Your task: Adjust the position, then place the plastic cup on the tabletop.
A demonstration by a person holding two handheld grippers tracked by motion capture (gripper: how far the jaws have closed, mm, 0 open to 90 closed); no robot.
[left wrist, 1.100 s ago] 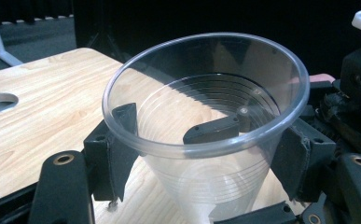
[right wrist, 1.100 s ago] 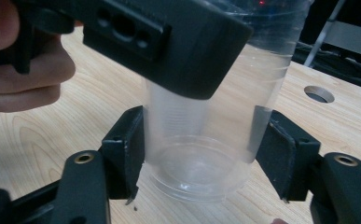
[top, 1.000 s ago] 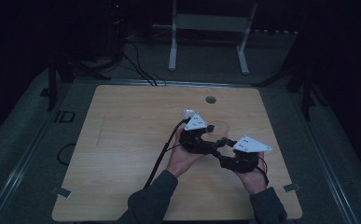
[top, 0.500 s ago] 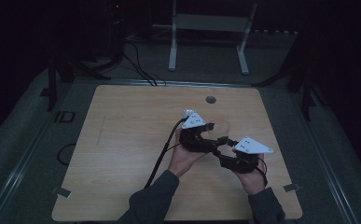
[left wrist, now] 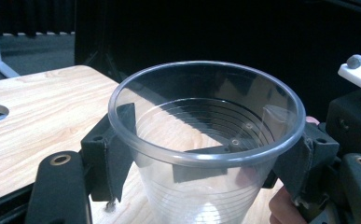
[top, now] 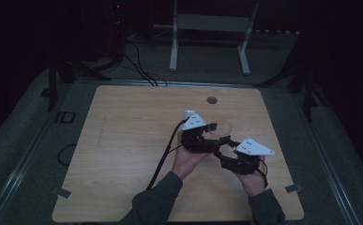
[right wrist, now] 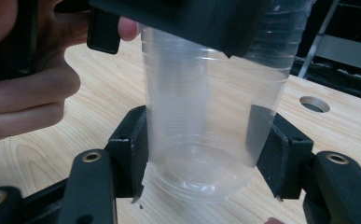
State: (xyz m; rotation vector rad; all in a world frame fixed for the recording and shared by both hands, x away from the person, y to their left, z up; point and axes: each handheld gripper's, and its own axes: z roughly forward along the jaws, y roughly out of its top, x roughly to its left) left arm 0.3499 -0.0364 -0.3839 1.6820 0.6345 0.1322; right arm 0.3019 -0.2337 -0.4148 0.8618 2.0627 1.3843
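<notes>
1. The cup (left wrist: 206, 140) is clear thin plastic and seems empty. I judge it very light, soft in the wall, and a little slippery, so a hard squeeze will likely dent or crack it.
2. It is held above the surface (top: 123, 140), near the right half, between the two grippers.
3. The left gripper (left wrist: 206, 154) holds it just under the rim, fingers (left wrist: 115, 149) clamped on both sides. Its fingers have just been closing a little with the cup between them.
4. The right gripper (right wrist: 206, 154) holds the lower part near the bottom, fingers (right wrist: 131, 149) pressing the wall. They have just been opening a little, the cup between them.
5. The rim is the stiffest place to hold; the middle wall bends easily.
6. There is much open room on the left of the surface. A round hole (top: 212, 100) lies near the far edge, and the right edge is near the right hand (top: 254, 180).
</notes>
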